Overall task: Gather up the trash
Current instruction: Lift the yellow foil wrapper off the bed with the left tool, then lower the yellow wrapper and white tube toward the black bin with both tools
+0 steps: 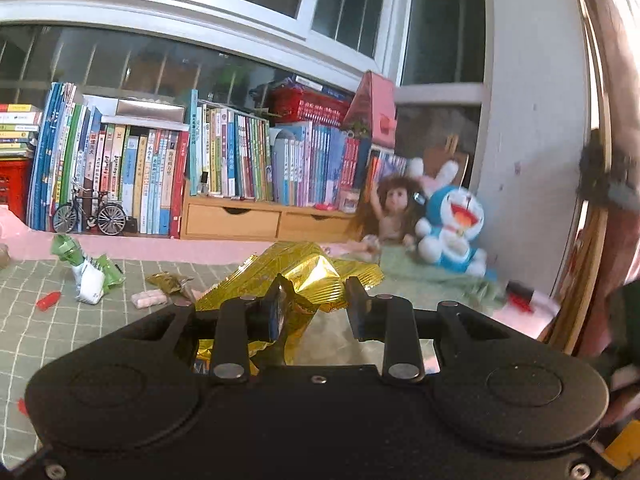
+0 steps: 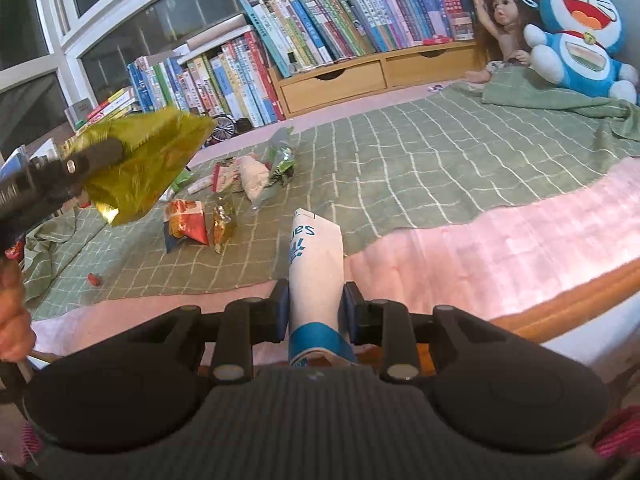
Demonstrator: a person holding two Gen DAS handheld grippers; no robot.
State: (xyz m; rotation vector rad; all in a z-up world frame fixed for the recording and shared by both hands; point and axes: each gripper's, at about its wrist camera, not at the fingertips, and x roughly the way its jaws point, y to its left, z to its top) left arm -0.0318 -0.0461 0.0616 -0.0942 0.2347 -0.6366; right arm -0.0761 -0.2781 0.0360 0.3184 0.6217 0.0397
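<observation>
The gold foil wrapper hangs clamped in your left tool above the bed, while only your right-wrist view shows your right tool gripping a white-and-blue carton.

The left wrist camera sits directly behind its fingers, close above the green checked blanket, and faces almost level toward the bookshelf beyond the fingertips. The right wrist camera sits behind its own fingers, tilted downward across the same blanket. Both views share the blanket, bookshelf, doll and blue plush toy.
</observation>
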